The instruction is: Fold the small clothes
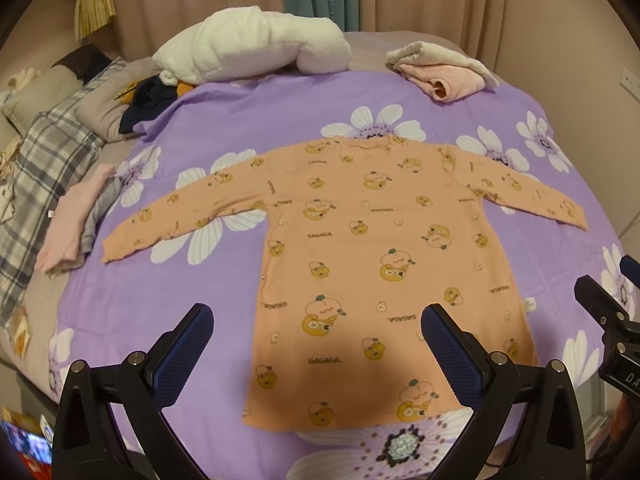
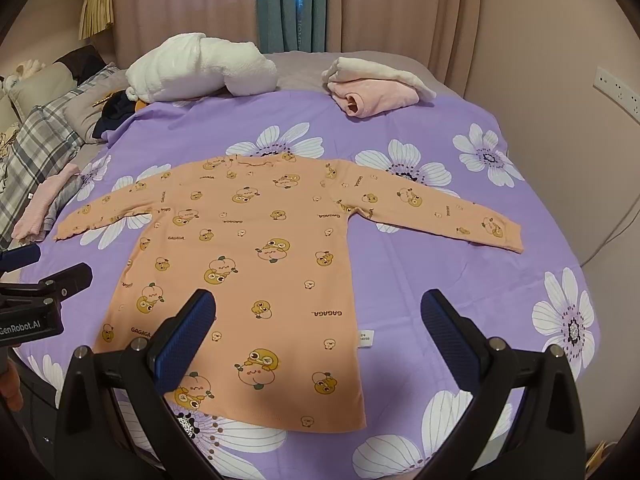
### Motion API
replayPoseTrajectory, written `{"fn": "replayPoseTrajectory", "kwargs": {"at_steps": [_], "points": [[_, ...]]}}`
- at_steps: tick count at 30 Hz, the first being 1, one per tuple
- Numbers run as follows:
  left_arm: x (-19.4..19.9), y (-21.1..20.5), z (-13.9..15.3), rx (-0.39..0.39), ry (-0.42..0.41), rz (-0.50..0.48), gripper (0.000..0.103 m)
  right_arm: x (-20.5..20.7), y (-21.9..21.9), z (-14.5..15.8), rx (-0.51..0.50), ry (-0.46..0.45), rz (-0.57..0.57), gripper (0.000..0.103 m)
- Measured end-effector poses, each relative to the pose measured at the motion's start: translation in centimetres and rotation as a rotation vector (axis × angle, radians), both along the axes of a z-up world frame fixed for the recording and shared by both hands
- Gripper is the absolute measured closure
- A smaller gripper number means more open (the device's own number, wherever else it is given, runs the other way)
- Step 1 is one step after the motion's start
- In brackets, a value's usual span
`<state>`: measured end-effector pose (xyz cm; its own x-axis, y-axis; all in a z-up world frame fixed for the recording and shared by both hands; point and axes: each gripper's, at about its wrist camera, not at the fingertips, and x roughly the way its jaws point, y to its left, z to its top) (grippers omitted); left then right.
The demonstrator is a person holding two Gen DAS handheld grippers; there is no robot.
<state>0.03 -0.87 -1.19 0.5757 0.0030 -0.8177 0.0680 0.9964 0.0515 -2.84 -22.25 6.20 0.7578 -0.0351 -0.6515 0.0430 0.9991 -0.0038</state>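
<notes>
An orange long-sleeved child's top (image 1: 360, 240) with cartoon prints lies flat on the purple flowered sheet (image 1: 168, 304), both sleeves spread out, hem nearest me. It also shows in the right wrist view (image 2: 256, 248). My left gripper (image 1: 316, 340) is open and empty, held above the hem. My right gripper (image 2: 318, 332) is open and empty, above the top's right lower edge. The right gripper shows at the right edge of the left wrist view (image 1: 608, 304); the left gripper shows at the left edge of the right wrist view (image 2: 44, 280).
A folded pink and cream garment (image 1: 440, 68) lies at the far right. A white fluffy bundle (image 1: 252, 48) lies at the back. A pink and grey folded piece (image 1: 76, 220) lies left. Plaid bedding (image 1: 44, 160) and pillows sit at the far left. Curtains hang behind.
</notes>
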Motion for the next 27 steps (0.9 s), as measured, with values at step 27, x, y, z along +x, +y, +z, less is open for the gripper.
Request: {"fn": "replayPoseTrajectory", "kwargs": {"at_steps": [27], "points": [[-0.24,0.21,-0.06,0.032,0.005,-0.010,0.000,-0.24,0.04,0.25,-0.009,-0.001,-0.002,0.000]]}}
